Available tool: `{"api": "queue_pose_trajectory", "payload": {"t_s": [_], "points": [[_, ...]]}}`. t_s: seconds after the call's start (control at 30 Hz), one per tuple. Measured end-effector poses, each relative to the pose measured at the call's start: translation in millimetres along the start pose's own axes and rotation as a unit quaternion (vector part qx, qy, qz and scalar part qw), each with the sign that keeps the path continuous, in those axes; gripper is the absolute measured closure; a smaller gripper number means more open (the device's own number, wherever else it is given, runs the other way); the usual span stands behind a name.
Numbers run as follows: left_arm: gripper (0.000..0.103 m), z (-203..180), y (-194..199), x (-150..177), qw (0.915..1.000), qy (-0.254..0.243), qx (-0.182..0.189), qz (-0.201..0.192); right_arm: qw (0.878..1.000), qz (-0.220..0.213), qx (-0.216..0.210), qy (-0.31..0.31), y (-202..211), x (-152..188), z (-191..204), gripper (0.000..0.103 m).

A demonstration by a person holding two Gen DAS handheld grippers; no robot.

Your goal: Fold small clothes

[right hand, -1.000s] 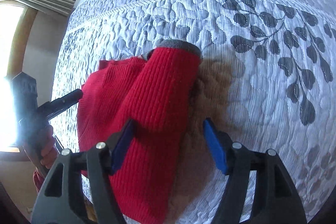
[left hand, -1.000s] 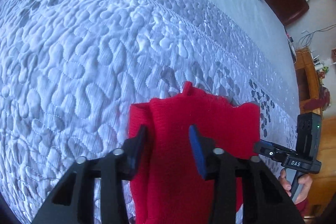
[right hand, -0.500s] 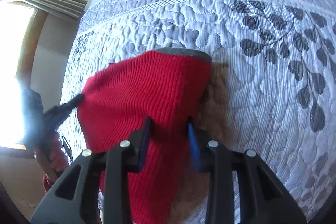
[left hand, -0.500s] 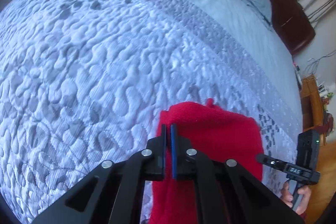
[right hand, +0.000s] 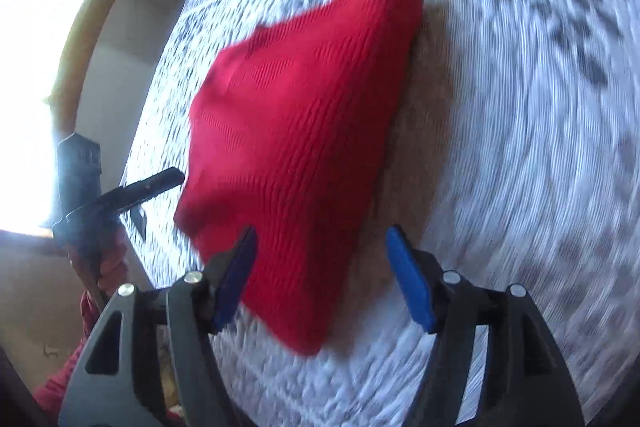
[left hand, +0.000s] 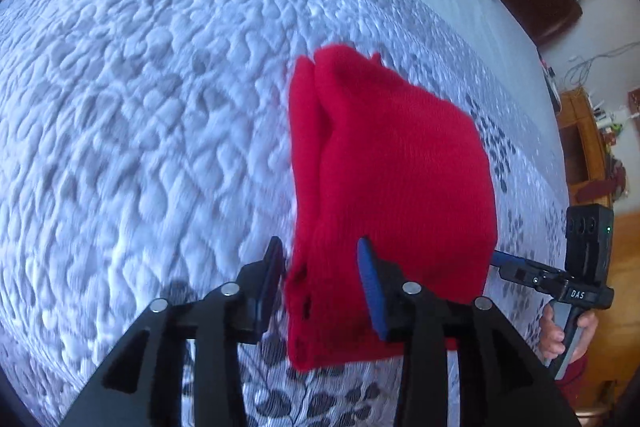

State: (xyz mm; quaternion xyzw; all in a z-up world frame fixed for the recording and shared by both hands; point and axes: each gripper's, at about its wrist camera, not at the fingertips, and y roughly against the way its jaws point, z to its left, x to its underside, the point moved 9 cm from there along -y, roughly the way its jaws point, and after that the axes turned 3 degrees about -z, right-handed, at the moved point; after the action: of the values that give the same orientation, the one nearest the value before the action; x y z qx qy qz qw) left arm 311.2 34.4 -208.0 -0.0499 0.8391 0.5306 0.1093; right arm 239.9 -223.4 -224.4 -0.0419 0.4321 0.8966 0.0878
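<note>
Quilted grey bedspread (left hand: 160, 107) backs the folded red knit garment (left hand: 392, 187), your left gripper (left hand: 322, 279) and right gripper (right hand: 320, 275) spread apart astride its near edge, likely releasing.

Blur, cut-offs and hidden corners

The quilt (right hand: 520, 107) smears into streaks in the right wrist view — its leaf print unreadable there — and the red knit garment (right hand: 304, 147) loses its edges to the same blur. In the left wrist view the garment's (left hand: 392, 187) near hem slips behind the left gripper's fingers (left hand: 370, 287). The right gripper (left hand: 520, 269) shows only partly — its tips hidden behind the cloth. Clutter on the wooden shelf (left hand: 580, 147) is too small to name.
</note>
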Motion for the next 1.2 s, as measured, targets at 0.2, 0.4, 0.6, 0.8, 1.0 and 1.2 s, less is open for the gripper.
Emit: {"api": "queue_pose_trajectory", "payload": {"t_s": [0.2, 0.4, 0.6, 0.8, 1.0, 1.2], "points": [[0.072, -5, -14, 32, 0.9993, 0.009, 0.020, 0.029, 0.999, 0.032, -0.021, -0.022, -18, 50, 7, 0.038], [0.095, -2, -25, 42, 0.9969, 0.038, 0.040, 0.056, 0.997, 0.047, -0.046, -0.035, -33, 60, 17, 0.092], [0.095, -3, -32, 71, 0.9944, 0.022, 0.046, 0.093, 0.999, 0.030, 0.026, 0.003, 7, 69, 3, 0.093], [0.089, -8, -30, 79, 0.9962, -0.023, 0.012, 0.084, 0.996, 0.060, 0.066, 0.014, -19, 72, -3, 0.083], [0.030, -11, 26, 44, 0.9983, -0.025, 0.048, 0.021, 0.999, -0.007, 0.040, 0.025, 31, 40, 13, 0.039], [0.030, 1, -6, 10, 0.9988, -0.023, 0.012, 0.042, 0.999, -0.017, 0.043, -0.003, 27, -18, 2, 0.033]]}}
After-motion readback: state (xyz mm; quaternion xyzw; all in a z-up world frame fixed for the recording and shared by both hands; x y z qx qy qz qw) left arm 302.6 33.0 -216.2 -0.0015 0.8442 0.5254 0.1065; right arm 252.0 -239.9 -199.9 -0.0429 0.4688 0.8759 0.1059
